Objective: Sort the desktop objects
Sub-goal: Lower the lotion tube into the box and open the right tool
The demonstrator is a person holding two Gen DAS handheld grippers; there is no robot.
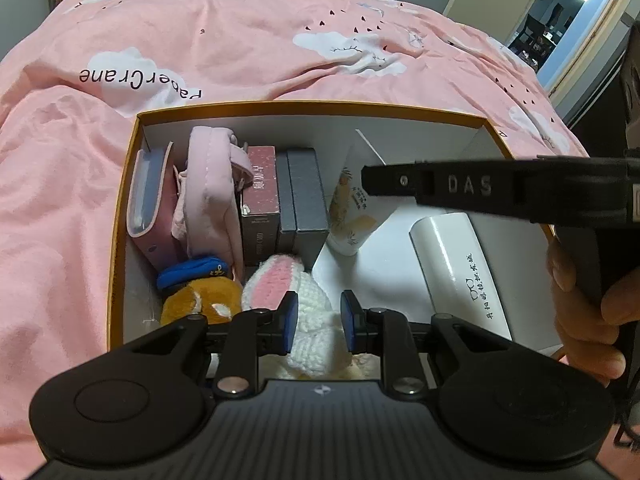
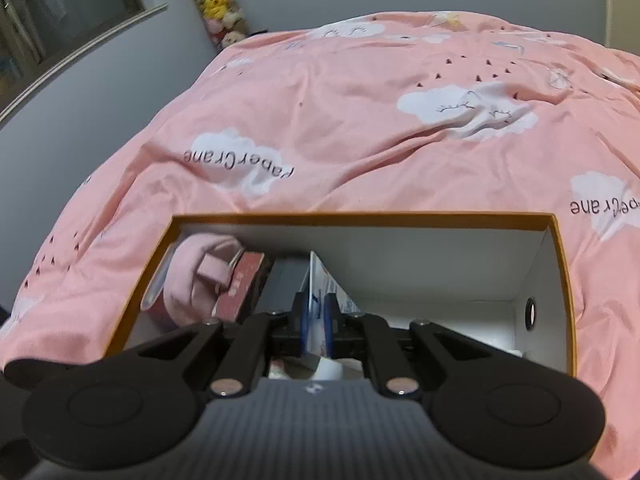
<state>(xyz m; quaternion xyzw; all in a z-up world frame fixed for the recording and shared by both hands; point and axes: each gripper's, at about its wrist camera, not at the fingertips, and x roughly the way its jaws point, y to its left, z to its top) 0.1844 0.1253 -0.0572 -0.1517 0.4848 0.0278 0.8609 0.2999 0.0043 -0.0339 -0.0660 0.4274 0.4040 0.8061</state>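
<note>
An orange-rimmed cardboard box with white inner walls sits on a pink bedspread printed with white clouds and the words "PaperCrane". Its left half is packed. A pink case with a blue-grey face stands on edge against the left wall, and a pale pink padded pouch leans next to it. Right of the pouch stand a dark red box and two grey boxes, all upright and pressed side by side. In front of them, at the near left, lies a brown plush toy with a blue cap, and beside it a white knitted piece with a pink patch. A cream tube printed with yellow plants stands tilted just right of the grey boxes, and a white glossy case with black characters lies on the box floor at the right. The left gripper hovers low over the knitted piece with its blue pads a little apart; the wool shows between them, but whether they press it cannot be told. The right gripper reaches into the box from the right, a hand around its handle. Its pads stand narrowly apart with a thin white printed carton on edge between them, though the blur hides whether they still pinch it.
</note>
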